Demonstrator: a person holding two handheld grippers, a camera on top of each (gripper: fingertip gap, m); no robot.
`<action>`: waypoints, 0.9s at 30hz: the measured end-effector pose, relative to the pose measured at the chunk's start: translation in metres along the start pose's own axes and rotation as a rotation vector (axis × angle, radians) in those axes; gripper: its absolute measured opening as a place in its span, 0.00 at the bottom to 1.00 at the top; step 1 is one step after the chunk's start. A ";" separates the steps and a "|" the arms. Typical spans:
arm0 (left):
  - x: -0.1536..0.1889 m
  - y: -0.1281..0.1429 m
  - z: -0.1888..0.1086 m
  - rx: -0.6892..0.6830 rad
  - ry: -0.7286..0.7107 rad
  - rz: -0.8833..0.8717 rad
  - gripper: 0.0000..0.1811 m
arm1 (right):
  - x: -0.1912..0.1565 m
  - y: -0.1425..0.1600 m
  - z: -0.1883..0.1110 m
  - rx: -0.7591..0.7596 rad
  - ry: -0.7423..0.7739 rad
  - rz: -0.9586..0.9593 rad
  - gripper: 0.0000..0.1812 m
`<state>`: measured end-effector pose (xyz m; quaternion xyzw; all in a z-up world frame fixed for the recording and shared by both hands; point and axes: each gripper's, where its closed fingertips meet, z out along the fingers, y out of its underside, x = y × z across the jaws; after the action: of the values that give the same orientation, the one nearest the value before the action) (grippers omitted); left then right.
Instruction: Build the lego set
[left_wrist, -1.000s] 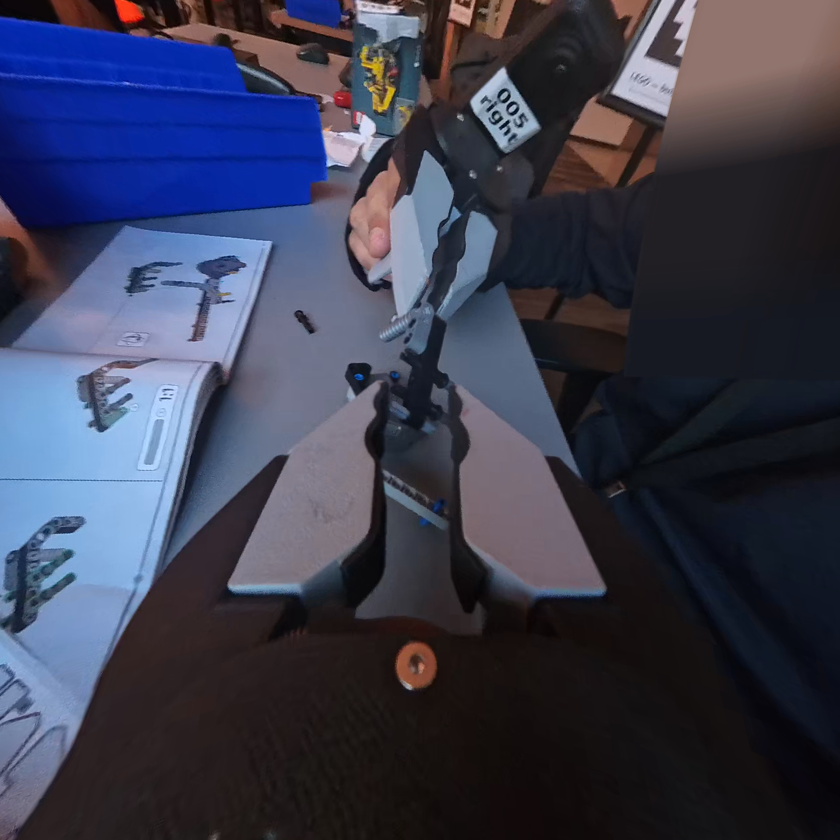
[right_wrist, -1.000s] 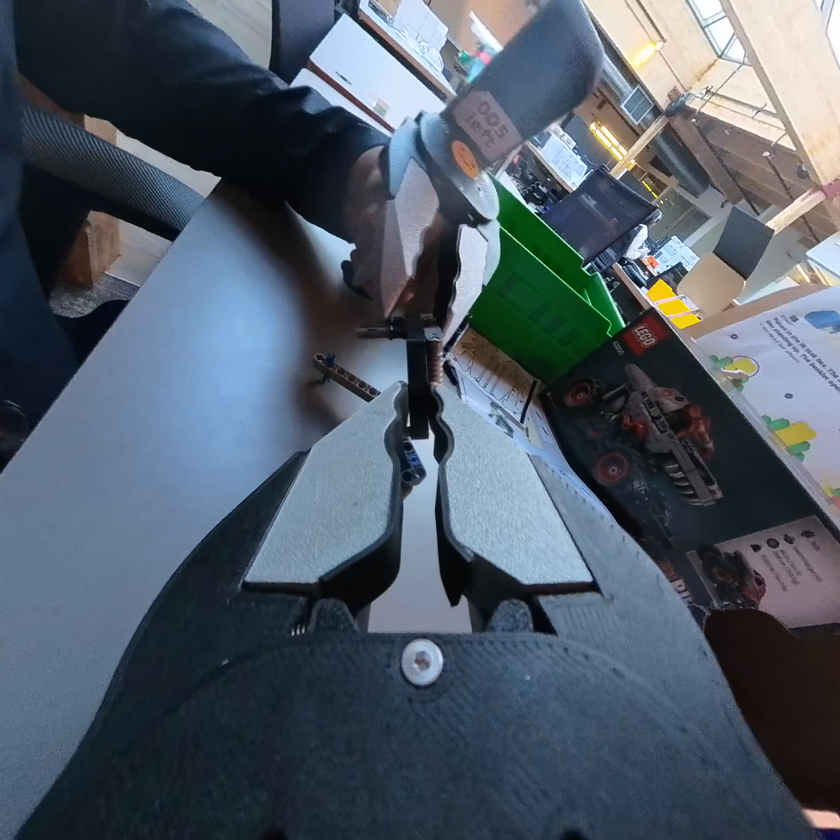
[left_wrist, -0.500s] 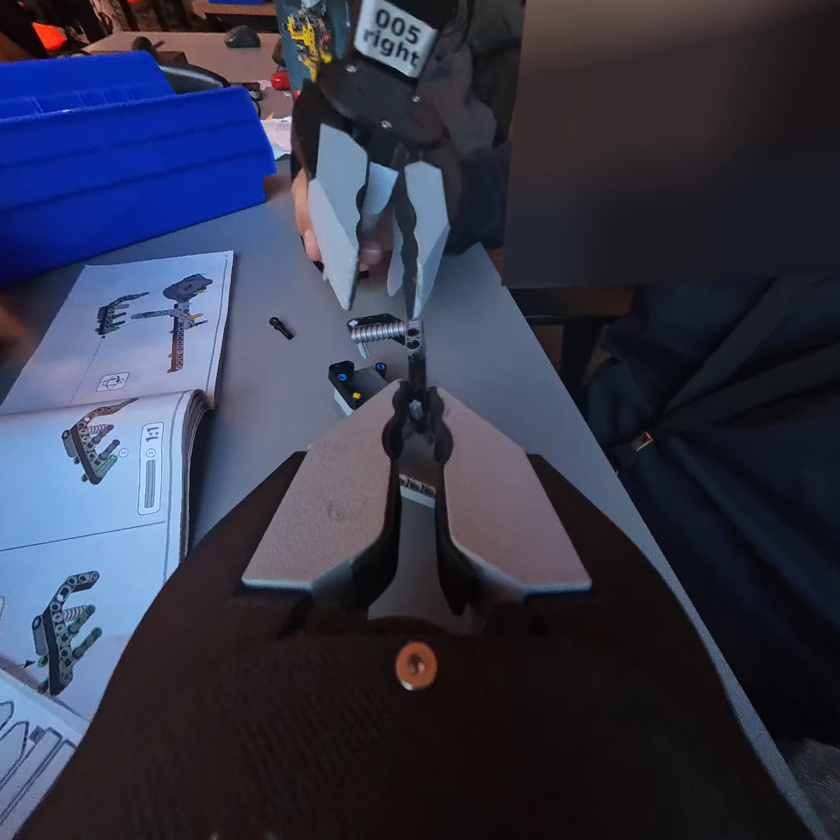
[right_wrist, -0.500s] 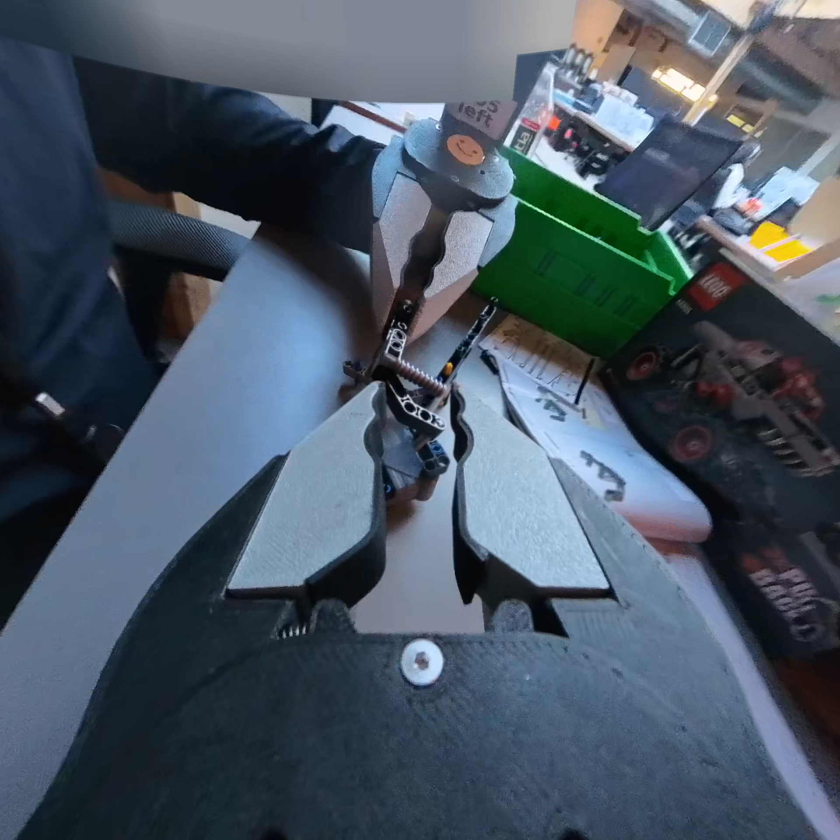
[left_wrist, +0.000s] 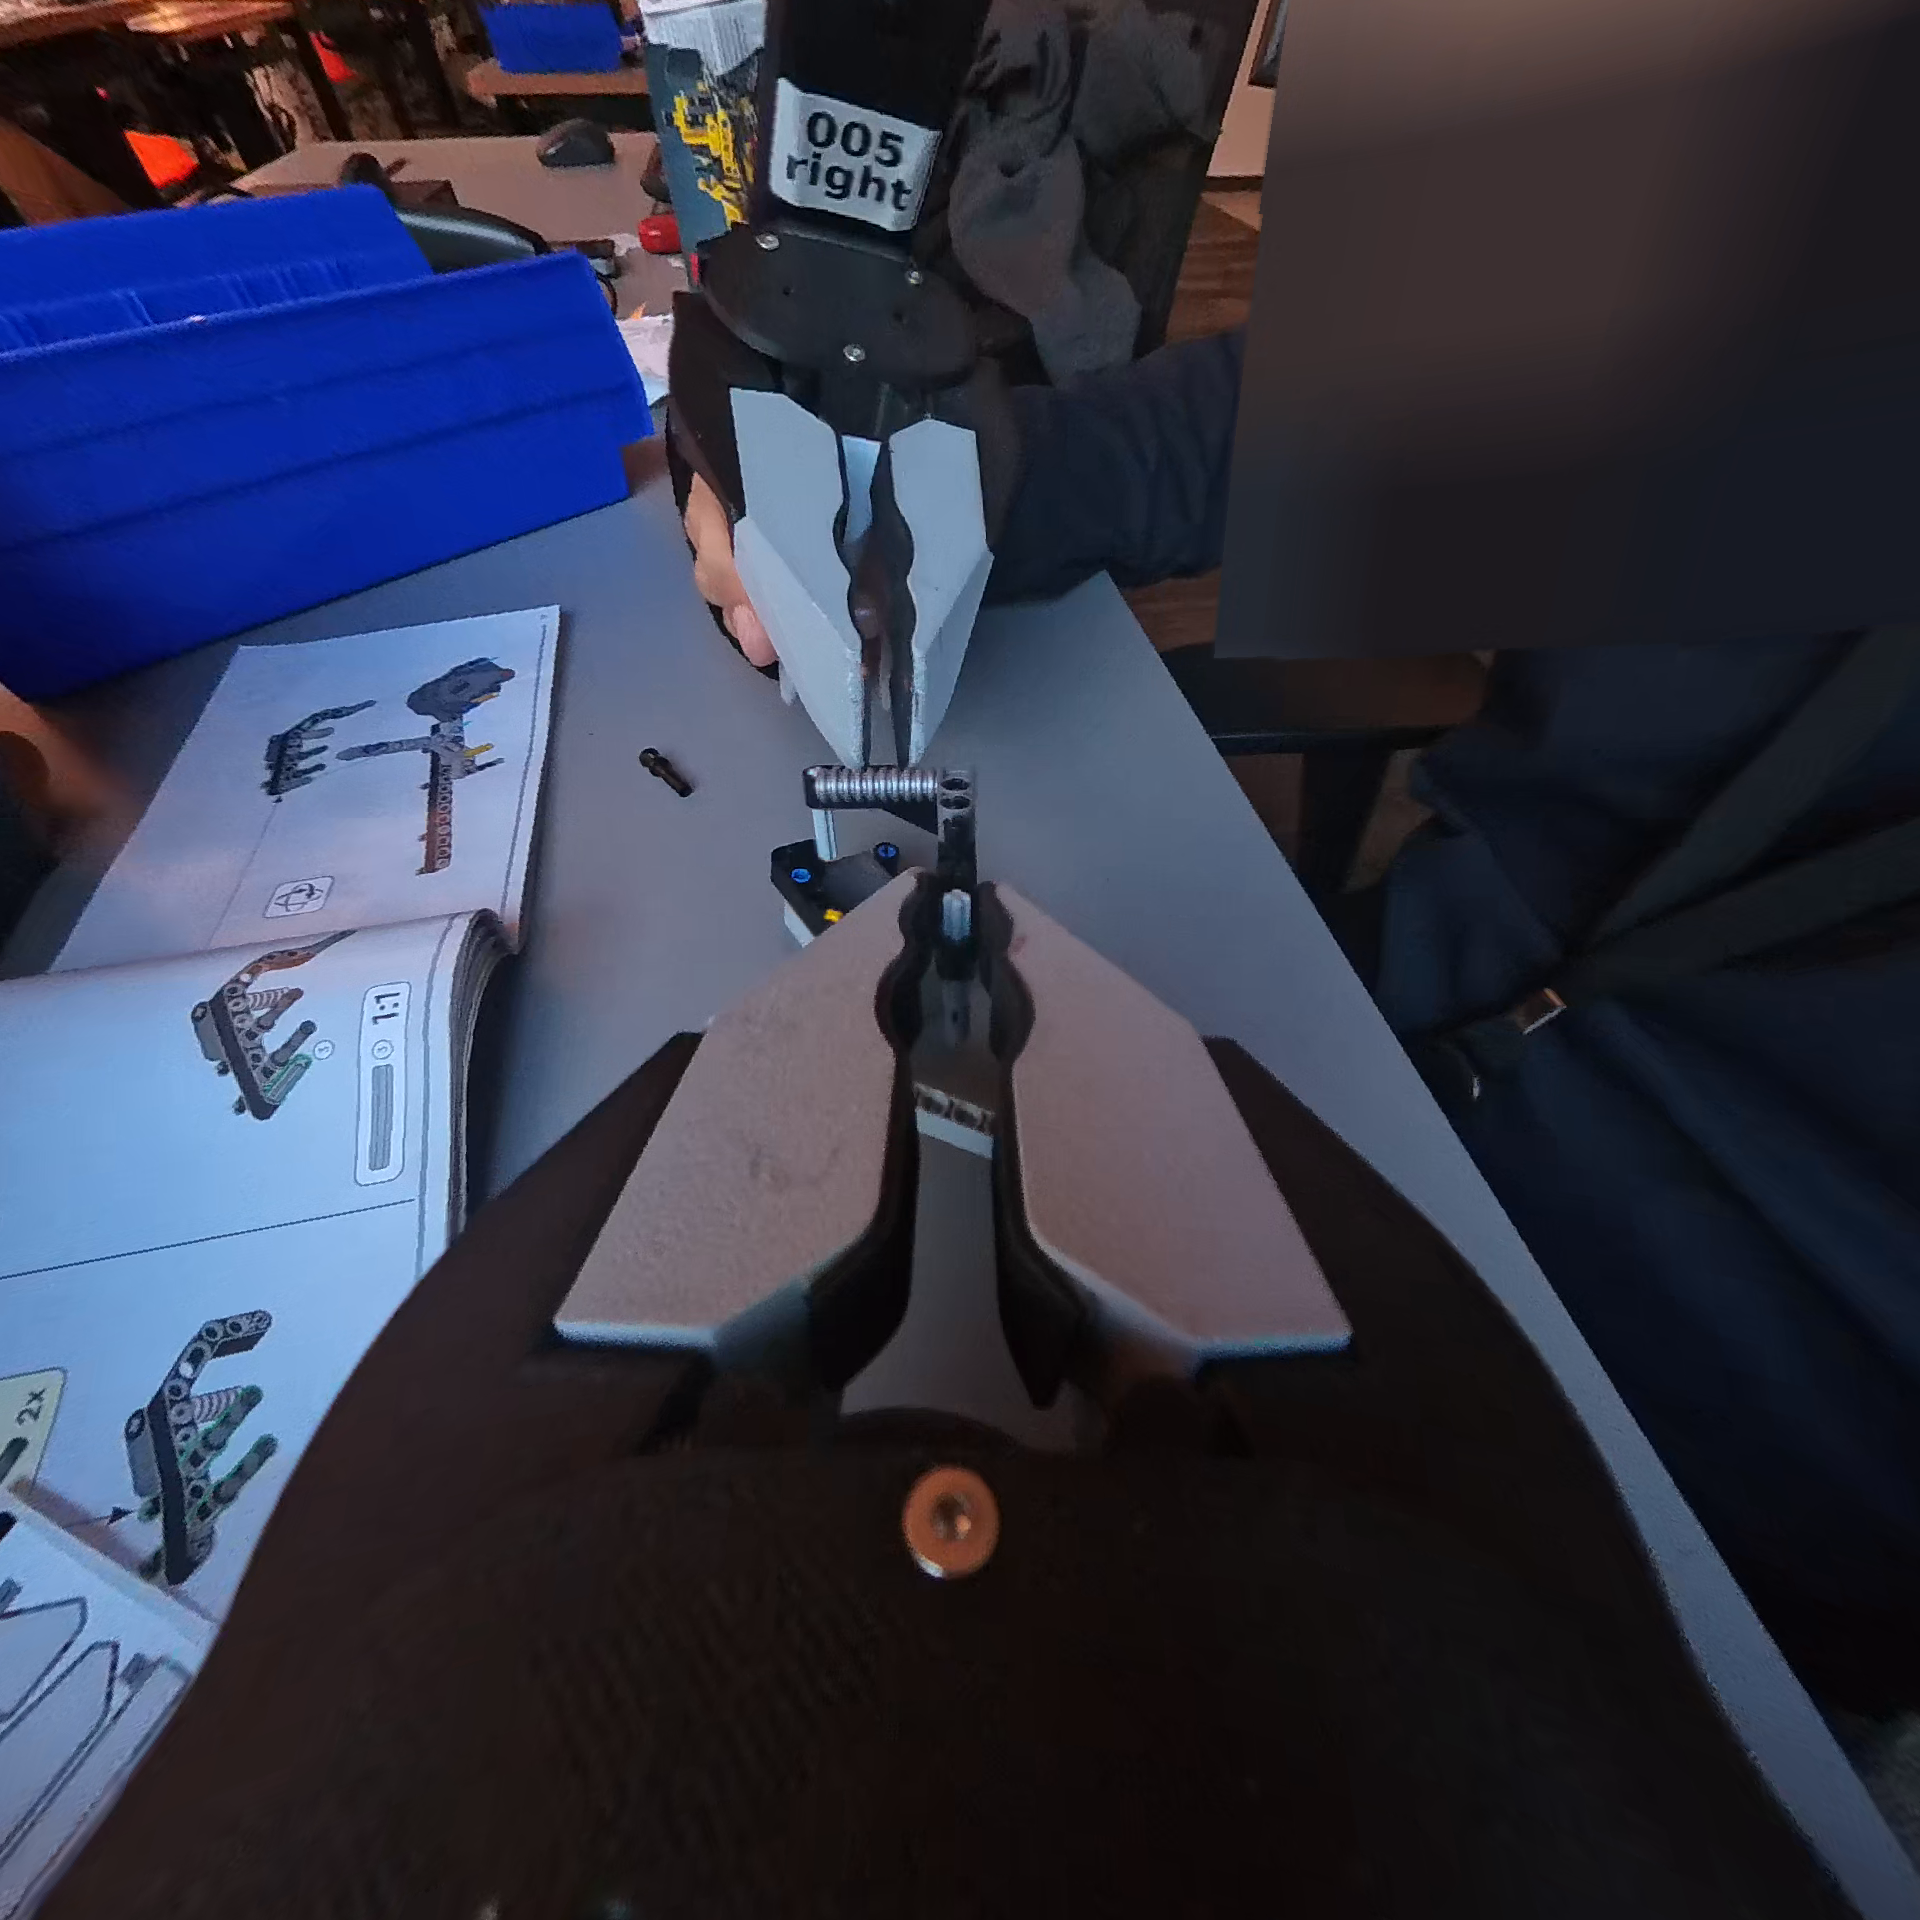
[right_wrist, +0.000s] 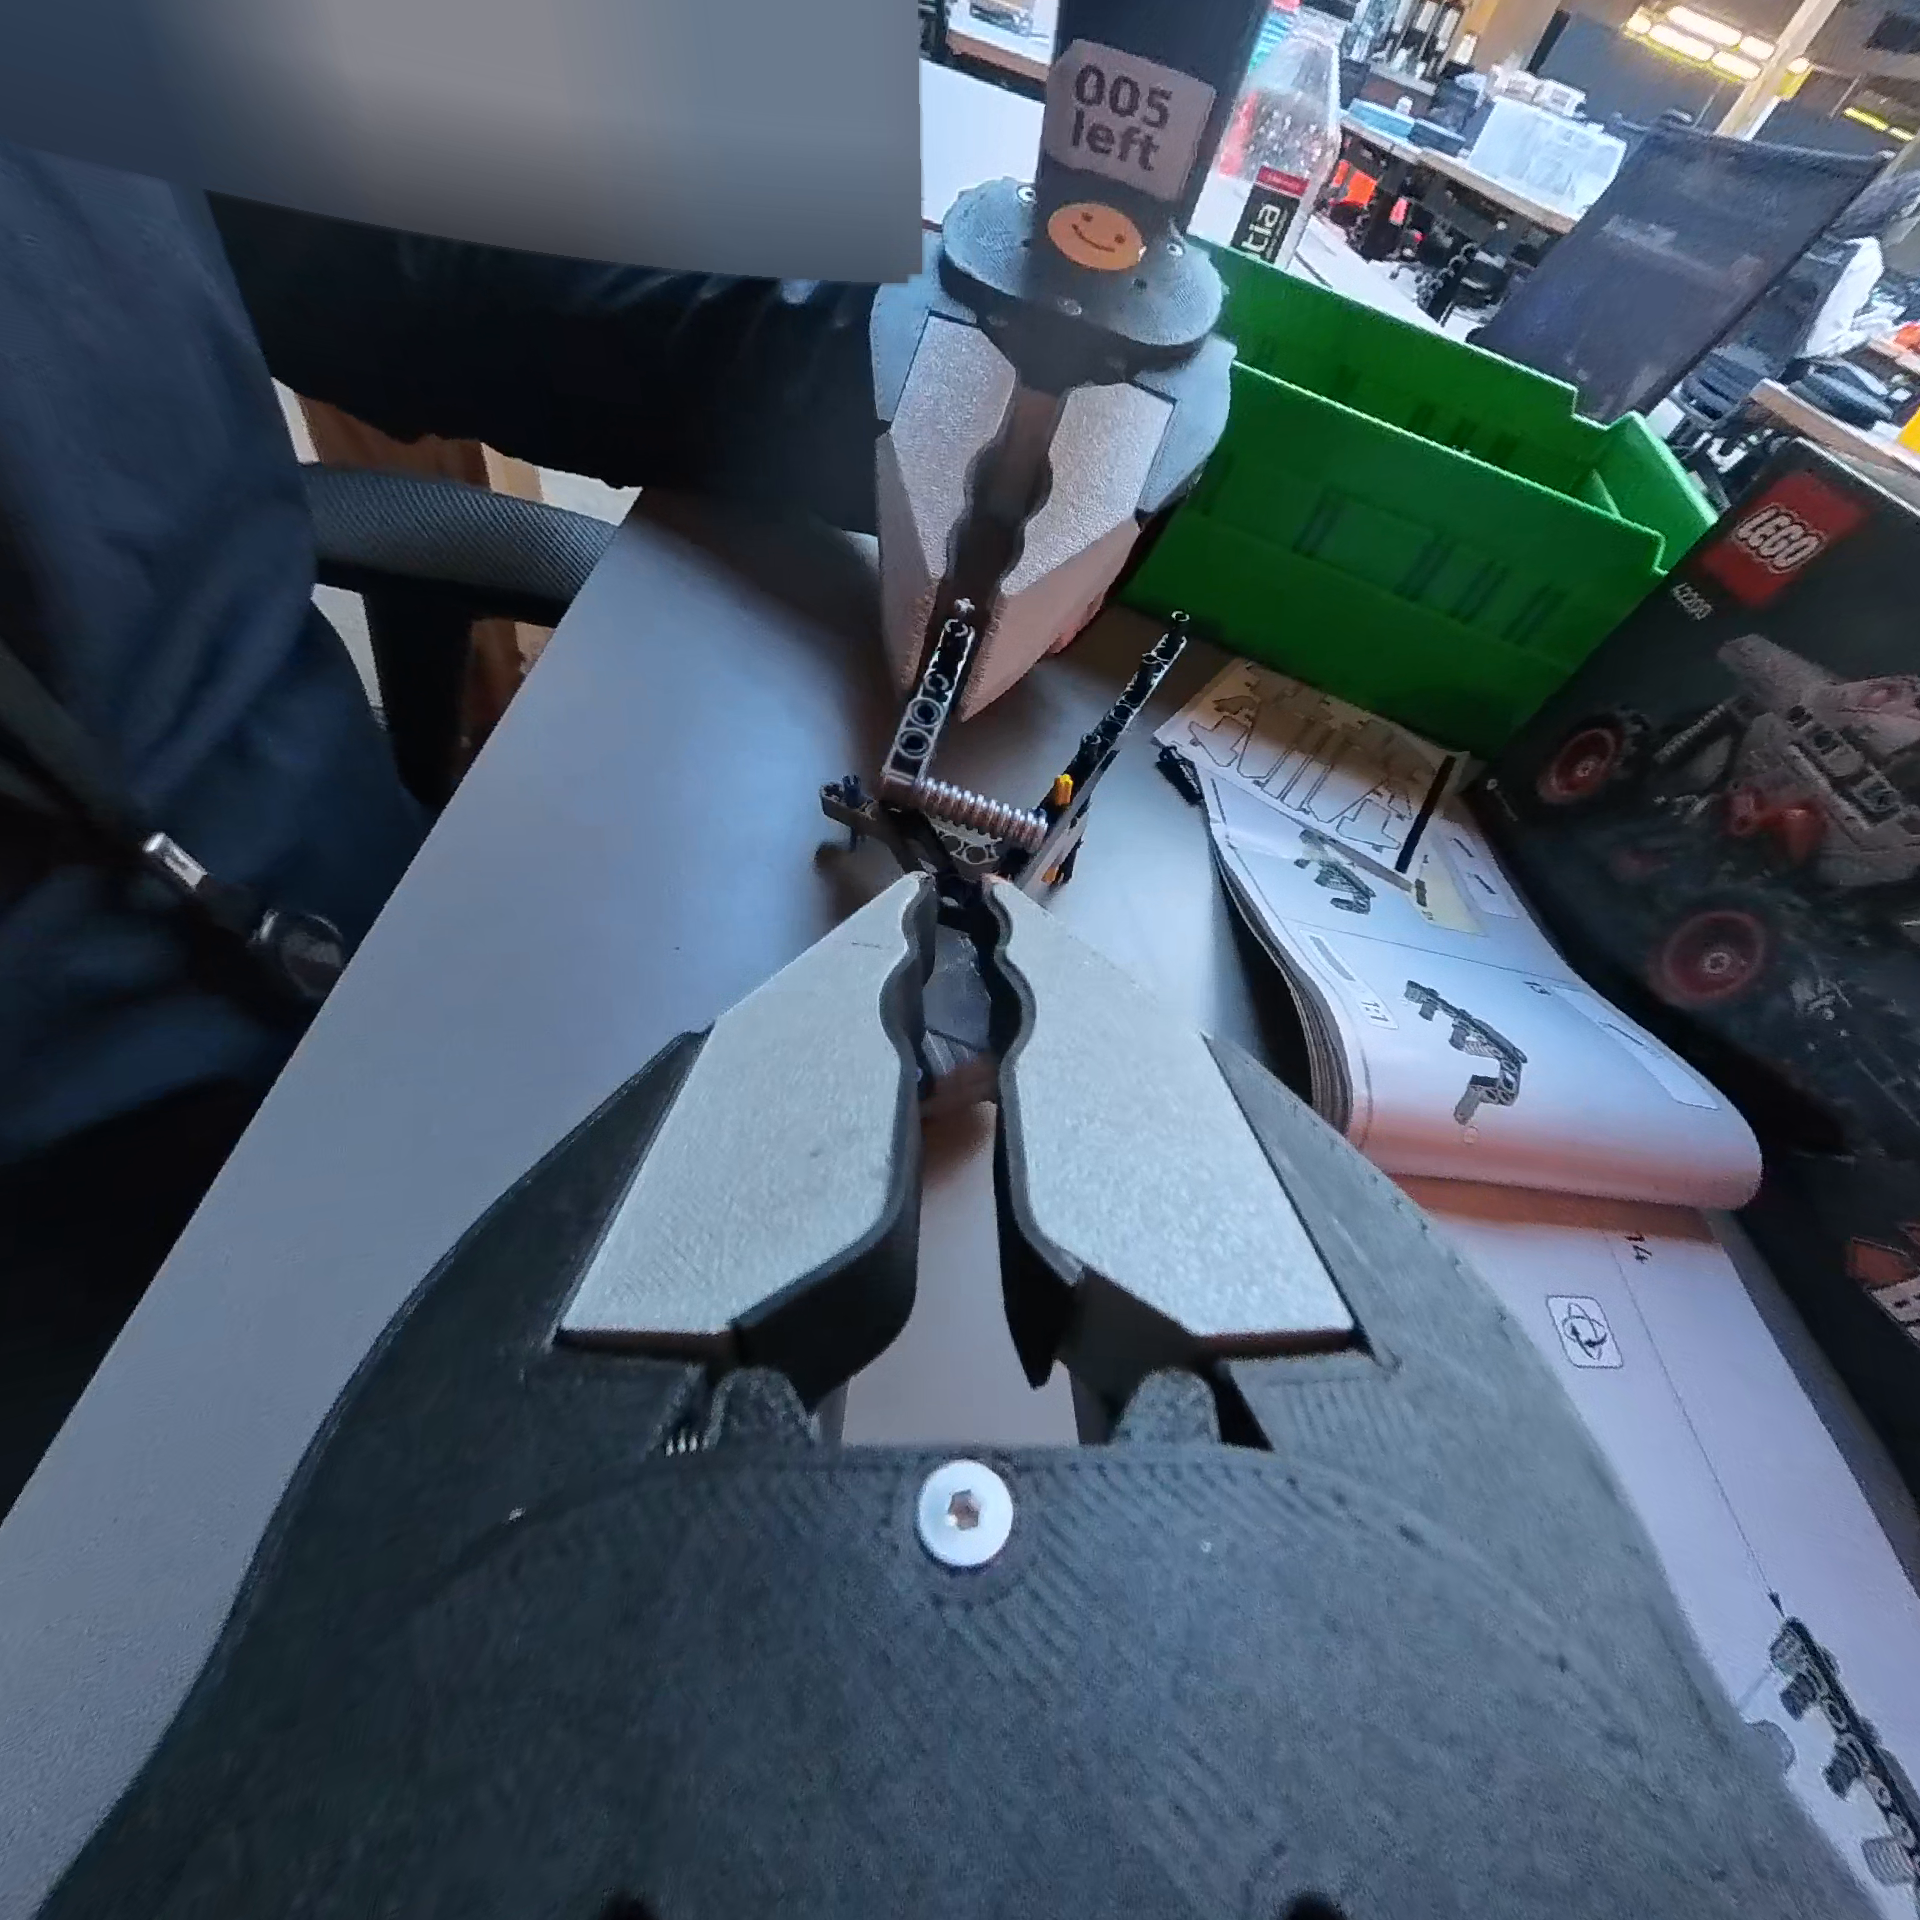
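Observation:
My left gripper (left_wrist: 951, 920) is shut on a black lego beam (left_wrist: 958, 831) that stands up from its tips. A grey spring (left_wrist: 873, 787) sticks out sideways from the top of the beam. My right gripper (left_wrist: 883, 753) faces it, with its tips just above the spring. In the right wrist view my right gripper (right_wrist: 954, 904) has narrow jaws shut on a black bent part just below the spring (right_wrist: 971, 816). There the left gripper (right_wrist: 961, 623) holds the beam (right_wrist: 925, 707) from the far side. A black and grey sub-assembly with blue pins (left_wrist: 831, 878) lies on the table under them.
An open instruction booklet (left_wrist: 260, 1039) lies left of the work, and a loose black pin (left_wrist: 665, 771) lies beside it. Blue bins (left_wrist: 260, 416) stand behind. The right wrist view shows a green bin (right_wrist: 1403, 540), the set's box (right_wrist: 1766, 779) and a long black beam (right_wrist: 1127, 707). The table edge (left_wrist: 1299, 935) and the seated person are close. Left tips to right tips: about 5 cm. The loose black pin (left_wrist: 665, 771) sits 12 cm or so from the ends of my right fingers.
My right gripper's jaws opened half a second ago and are narrow again around the black part. My left gripper kept hold of the beam. The spring now lies level.

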<state>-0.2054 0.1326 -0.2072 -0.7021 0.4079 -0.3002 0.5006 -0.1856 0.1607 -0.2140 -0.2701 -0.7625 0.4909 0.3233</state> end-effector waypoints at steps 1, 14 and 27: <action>0.001 0.000 0.000 0.003 0.005 -0.011 0.02 | -0.001 0.000 0.000 0.000 -0.006 0.002 0.02; 0.005 -0.015 0.005 0.120 0.058 -0.151 0.03 | 0.007 -0.011 -0.014 0.066 0.020 0.039 0.08; 0.009 -0.020 0.001 0.184 0.128 -0.249 0.02 | -0.005 -0.002 -0.010 0.045 -0.095 0.122 0.08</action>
<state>-0.1948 0.1289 -0.1888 -0.6778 0.3196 -0.4399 0.4949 -0.1755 0.1617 -0.2099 -0.2853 -0.7480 0.5390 0.2620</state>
